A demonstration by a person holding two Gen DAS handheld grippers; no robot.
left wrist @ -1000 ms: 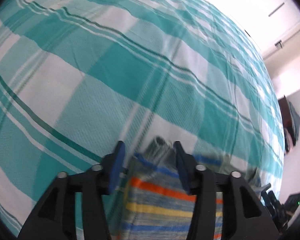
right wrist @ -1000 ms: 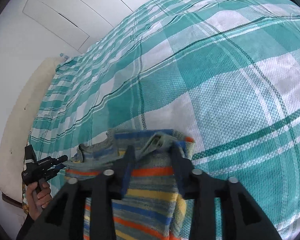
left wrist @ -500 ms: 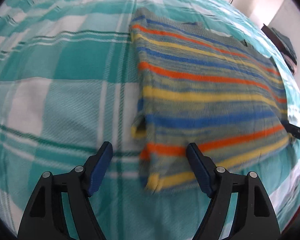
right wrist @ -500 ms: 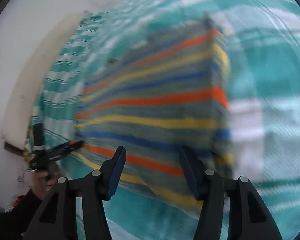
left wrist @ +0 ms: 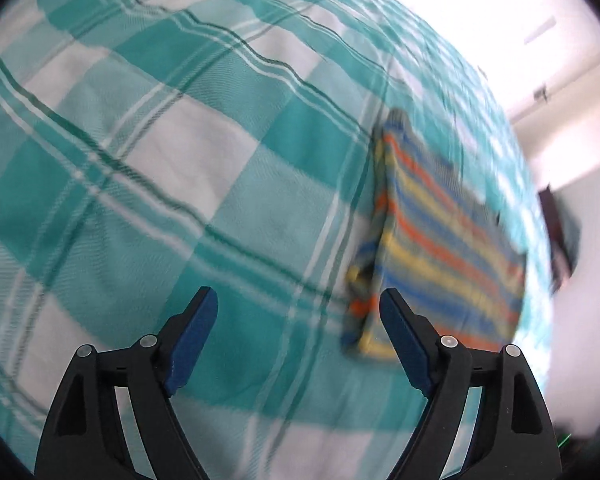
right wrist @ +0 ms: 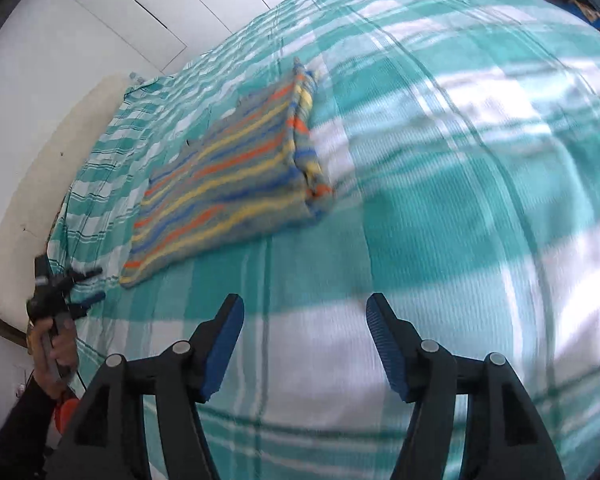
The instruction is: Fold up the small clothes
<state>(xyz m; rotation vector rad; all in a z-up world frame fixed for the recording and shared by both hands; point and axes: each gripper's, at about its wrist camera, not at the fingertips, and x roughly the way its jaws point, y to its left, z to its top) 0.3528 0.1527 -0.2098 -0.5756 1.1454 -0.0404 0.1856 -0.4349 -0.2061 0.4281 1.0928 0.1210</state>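
the striped garment [left wrist: 440, 248] lay folded flat on the checked bedspread [left wrist: 180, 168], its long axis running along the stripes. the left gripper [left wrist: 298, 336] had just been opening and stood wide with nothing between its jaws; the garment's near corner sat just beyond its right finger. the right gripper [right wrist: 304, 342], also just opening and empty, was well apart from the garment [right wrist: 228, 184], so the left looked nearer for any next fold.

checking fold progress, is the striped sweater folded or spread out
Folded: the striped sweater lies as a flat rectangle on the bed, doubled layers along its right edge.
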